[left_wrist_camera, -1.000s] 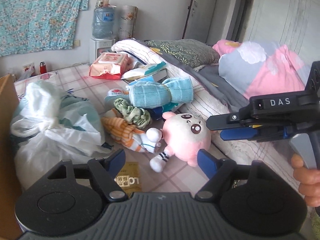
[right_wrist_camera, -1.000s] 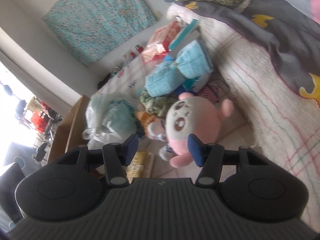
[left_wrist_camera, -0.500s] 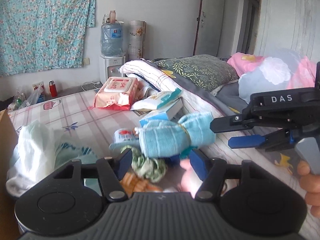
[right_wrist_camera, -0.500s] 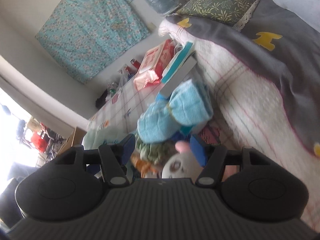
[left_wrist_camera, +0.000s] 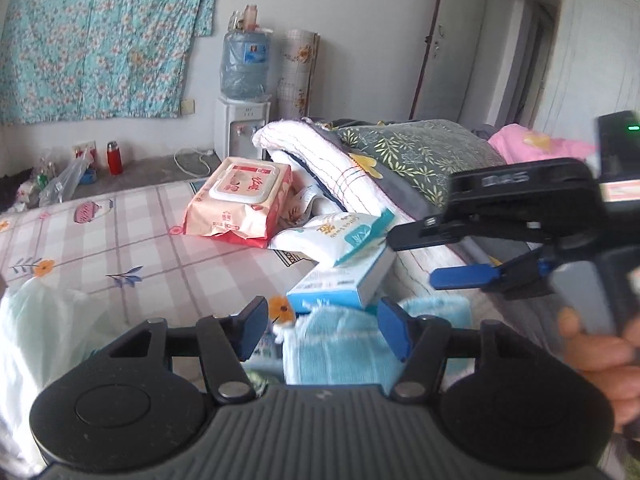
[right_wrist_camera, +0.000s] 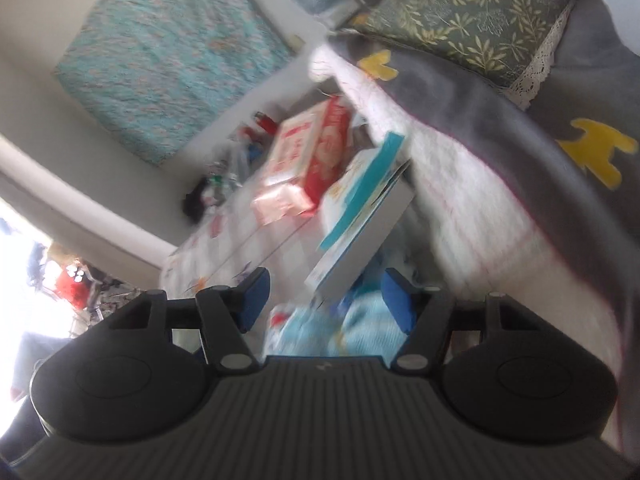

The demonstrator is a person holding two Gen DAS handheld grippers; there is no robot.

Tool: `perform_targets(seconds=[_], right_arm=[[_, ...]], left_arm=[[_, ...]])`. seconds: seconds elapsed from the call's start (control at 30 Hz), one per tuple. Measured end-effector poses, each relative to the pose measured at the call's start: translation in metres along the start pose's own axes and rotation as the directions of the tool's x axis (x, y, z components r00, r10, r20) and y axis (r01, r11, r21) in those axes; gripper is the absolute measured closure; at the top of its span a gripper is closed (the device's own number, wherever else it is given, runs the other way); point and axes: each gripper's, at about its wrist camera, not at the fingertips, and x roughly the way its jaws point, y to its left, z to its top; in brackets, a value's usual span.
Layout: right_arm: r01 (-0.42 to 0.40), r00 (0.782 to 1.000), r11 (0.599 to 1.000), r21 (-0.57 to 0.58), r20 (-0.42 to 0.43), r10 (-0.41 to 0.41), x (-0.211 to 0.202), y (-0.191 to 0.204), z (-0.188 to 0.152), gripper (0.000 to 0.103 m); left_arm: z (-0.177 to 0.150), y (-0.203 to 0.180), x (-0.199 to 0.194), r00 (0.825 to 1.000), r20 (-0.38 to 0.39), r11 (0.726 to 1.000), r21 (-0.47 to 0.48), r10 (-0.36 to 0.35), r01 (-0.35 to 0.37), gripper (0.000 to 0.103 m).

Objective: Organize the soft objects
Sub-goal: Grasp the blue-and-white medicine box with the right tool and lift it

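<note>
Two grippers are in play, both aimed down over the bed (left_wrist_camera: 132,236). The left gripper (left_wrist_camera: 320,330) has its jaws apart with nothing pinched; the rolled blue towel (left_wrist_camera: 340,344) sits low between and under its fingers, not pressed by either pad. Left jaws have narrowed within the last second. The right gripper (right_wrist_camera: 324,300) has been opening a little and is likewise apart and empty; the towel (right_wrist_camera: 352,328) shows blurred below it. The towel lies mid-bed, just beside the folded blanket's (left_wrist_camera: 328,168) edge, touching the blue-and-white box (left_wrist_camera: 344,280). The wet-wipes pack (left_wrist_camera: 240,200) sits further toward the bed's far edge.

We judge the step as an approach to the towel. To do it well we should lower one gripper squarely over the roll's middle, clear of the box corner, then close on the cloth alone.
</note>
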Motion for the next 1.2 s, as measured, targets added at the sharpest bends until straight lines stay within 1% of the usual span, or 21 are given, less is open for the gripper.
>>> perform_targets(seconds=[0.1, 0.17, 0.23, 0.3, 0.37, 0.43, 0.5, 0.53, 0.6, 0.7, 0.83, 0.97, 1.03, 1.1, 1.2], right_arm=[[0.067, 0.997, 0.998, 0.019, -0.043, -0.066, 0.035, -0.007, 0.020, 0.042], [0.088, 0.993, 0.996, 0.022, -0.079, -0.086, 0.057, -0.012, 0.026, 0.046], [0.103, 0.989, 0.994, 0.039, -0.115, -0.098, 0.077, -0.018, 0.030, 0.053], [0.093, 0.987, 0.993, 0.067, -0.136, -0.084, 0.091, -0.024, 0.031, 0.057], [0.065, 0.991, 0.994, 0.088, -0.125, -0.053, 0.094, -0.027, 0.031, 0.068], [0.026, 0.994, 0.993, 0.117, -0.109, -0.013, 0.092, -0.028, 0.030, 0.075], [-0.026, 0.994, 0.989, 0.144, -0.102, 0.041, 0.086, -0.028, 0.028, 0.078], [-0.042, 0.994, 0.988, 0.152, -0.097, 0.057, 0.082, -0.028, 0.025, 0.080], [-0.074, 0.992, 0.986, 0.148, -0.089, 0.087, 0.073, -0.025, 0.022, 0.081], [-0.116, 0.989, 0.985, 0.125, -0.080, 0.127, 0.052, -0.017, 0.013, 0.081], [-0.180, 0.979, 0.978, 0.106, -0.073, 0.188, 0.022, -0.010, 0.000, 0.083], [-0.227, 0.971, 0.972, 0.065, -0.067, 0.231, -0.013, 0.001, -0.018, 0.084], [-0.241, 0.968, 0.970, 0.040, -0.066, 0.243, -0.029, 0.009, -0.027, 0.084], [-0.256, 0.964, 0.966, 0.027, -0.068, 0.257, -0.041, 0.015, -0.036, 0.084], [-0.277, 0.958, 0.961, 0.000, -0.074, 0.276, -0.060, 0.027, -0.052, 0.084]], left_arm=[[0.003, 0.003, 0.013, 1.000, -0.023, 1.000, -0.024, -0.013, 0.012, 0.041], [0.002, 0.004, 0.017, 0.999, -0.035, 0.999, -0.029, -0.017, 0.016, 0.041], [-0.001, 0.006, 0.021, 0.999, -0.044, 0.999, -0.034, -0.018, 0.016, 0.041], [-0.002, 0.008, 0.022, 0.998, -0.049, 0.999, -0.038, -0.026, 0.024, 0.041], [-0.003, 0.010, 0.021, 0.998, -0.047, 0.999, -0.041, -0.037, 0.035, 0.040], [-0.001, 0.010, 0.021, 0.998, -0.048, 0.998, -0.044, -0.047, 0.045, 0.034], [0.000, 0.010, 0.018, 0.997, -0.041, 0.997, -0.054, -0.062, 0.060, 0.028], [0.001, 0.009, 0.016, 0.997, -0.036, 0.996, -0.059, -0.070, 0.068, 0.026], [0.003, 0.007, 0.011, 0.996, -0.028, 0.994, -0.066, -0.088, 0.086, 0.019], [0.005, 0.003, 0.004, 0.992, -0.018, 0.989, -0.076, -0.129, 0.127, 0.015], [0.004, -0.001, -0.003, 0.983, -0.035, 0.979, -0.105, -0.179, 0.174, 0.015], [0.000, -0.002, -0.017, 0.974, -0.030, 0.969, -0.113, -0.225, 0.220, 0.015], [-0.002, -0.002, -0.025, 0.969, -0.028, 0.964, -0.109, -0.245, 0.241, 0.016], [-0.004, -0.003, -0.034, 0.966, -0.032, 0.962, -0.104, -0.257, 0.253, 0.021], [-0.007, 0.001, -0.050, 0.961, -0.033, 0.956, -0.114, -0.276, 0.271, 0.023]])
